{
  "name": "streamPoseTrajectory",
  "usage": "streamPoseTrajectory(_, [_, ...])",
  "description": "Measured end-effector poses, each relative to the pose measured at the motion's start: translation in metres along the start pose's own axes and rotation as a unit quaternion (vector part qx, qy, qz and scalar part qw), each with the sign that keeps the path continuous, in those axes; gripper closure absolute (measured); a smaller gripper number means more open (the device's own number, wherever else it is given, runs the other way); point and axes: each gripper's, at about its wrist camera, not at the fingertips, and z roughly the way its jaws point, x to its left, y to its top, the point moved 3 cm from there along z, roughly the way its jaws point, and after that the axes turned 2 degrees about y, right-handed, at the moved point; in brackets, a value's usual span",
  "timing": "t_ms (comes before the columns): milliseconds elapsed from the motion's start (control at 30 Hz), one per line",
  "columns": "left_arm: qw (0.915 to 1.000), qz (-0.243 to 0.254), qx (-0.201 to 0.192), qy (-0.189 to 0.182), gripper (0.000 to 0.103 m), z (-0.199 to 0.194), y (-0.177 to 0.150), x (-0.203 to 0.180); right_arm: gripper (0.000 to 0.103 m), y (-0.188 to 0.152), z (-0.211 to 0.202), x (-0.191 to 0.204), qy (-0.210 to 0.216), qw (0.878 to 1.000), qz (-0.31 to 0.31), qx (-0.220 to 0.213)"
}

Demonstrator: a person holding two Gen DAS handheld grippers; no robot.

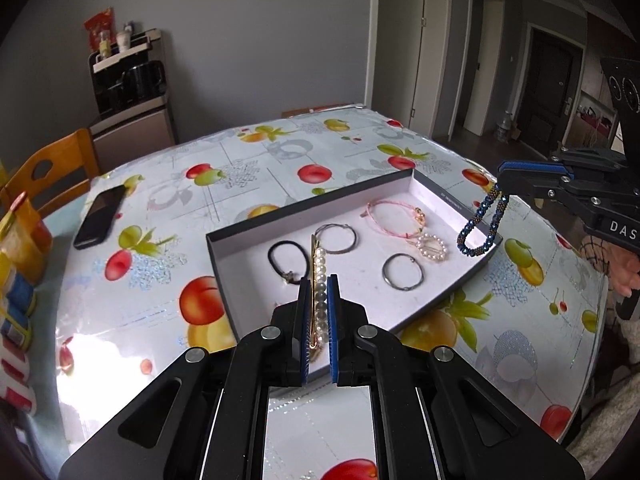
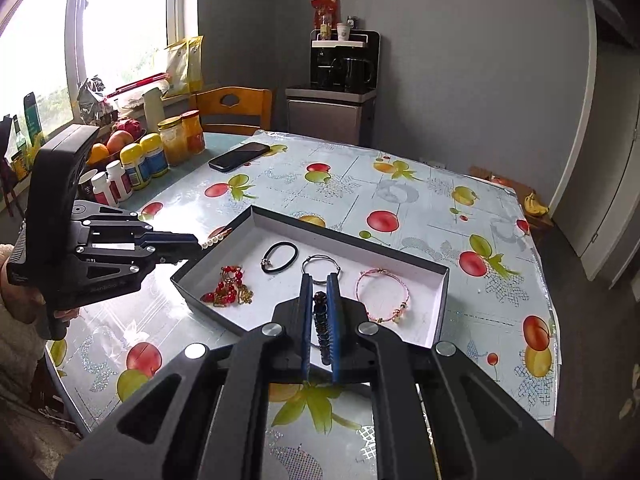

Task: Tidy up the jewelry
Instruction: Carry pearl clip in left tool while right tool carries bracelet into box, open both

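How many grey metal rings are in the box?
2: one beside the black hair tie, one near the pearl clip. More could hide behind the left tongs.

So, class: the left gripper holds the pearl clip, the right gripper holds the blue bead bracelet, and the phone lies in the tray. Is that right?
Not quite. The phone lies on the table, outside the tray, as the left wrist view shows. The left gripper does hold the pearl clip, and the right gripper the blue bead bracelet.
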Motion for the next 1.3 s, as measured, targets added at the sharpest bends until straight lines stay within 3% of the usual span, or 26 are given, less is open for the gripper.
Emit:
streamPoseTrajectory(500, [0.9975, -0.030, 0.061, 0.017, 0.095, 0.081, 0.022, 0.041, 0.096, 0.009, 0.078, 0.020, 0.052, 0.998, 0.012, 0.035])
streamPoseTrajectory(900, [0.9939, -0.030, 0.103, 0.026, 0.095, 0.112, 0.011, 0.051, 0.096, -0.014, 0.118, 0.023, 0.073, 0.993, 0.023, 0.085])
streamPoseTrajectory(1300, [0.9920, -0.030, 0.120, 0.025, 0.095, 0.122, 0.008, 0.049, 0.096, -0.035, 0.140, 0.012, 0.076, 0.988, 0.048, 0.129])
